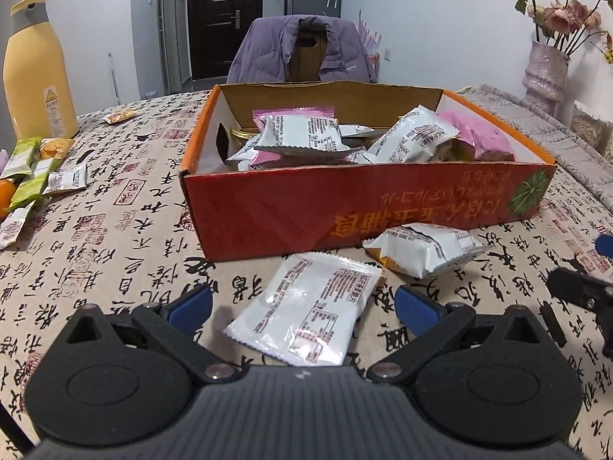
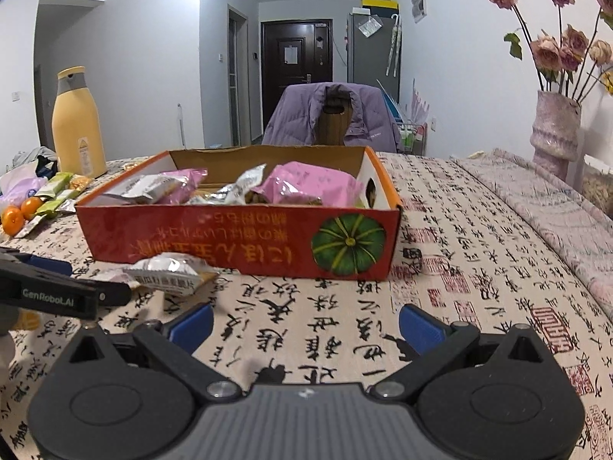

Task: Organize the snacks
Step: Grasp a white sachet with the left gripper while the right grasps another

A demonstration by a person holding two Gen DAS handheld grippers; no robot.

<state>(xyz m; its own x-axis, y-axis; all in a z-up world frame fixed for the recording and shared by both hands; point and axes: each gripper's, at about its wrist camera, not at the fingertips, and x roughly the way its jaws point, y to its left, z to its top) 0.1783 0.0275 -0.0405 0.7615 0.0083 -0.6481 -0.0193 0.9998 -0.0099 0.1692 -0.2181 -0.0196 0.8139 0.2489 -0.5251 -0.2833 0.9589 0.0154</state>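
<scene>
On my left wrist view, the left gripper [image 1: 302, 308] has its fingers spread wide around a flat white snack packet [image 1: 306, 312] on the tablecloth [image 1: 115, 230], with another packet [image 1: 423, 247] against the orange box [image 1: 345, 207]. On my right wrist view, the right gripper [image 2: 305, 324] is spread wide over bare cloth, the box of snacks just ahead.

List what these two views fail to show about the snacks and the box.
- Box bottom, both views: piled packets cover it.
- Flat packet's near end, left wrist view: left hand-held gripper body covers it.
- Packet print, both views: too small to read.
- Green bars, left wrist view: cut by the frame edge.
</scene>
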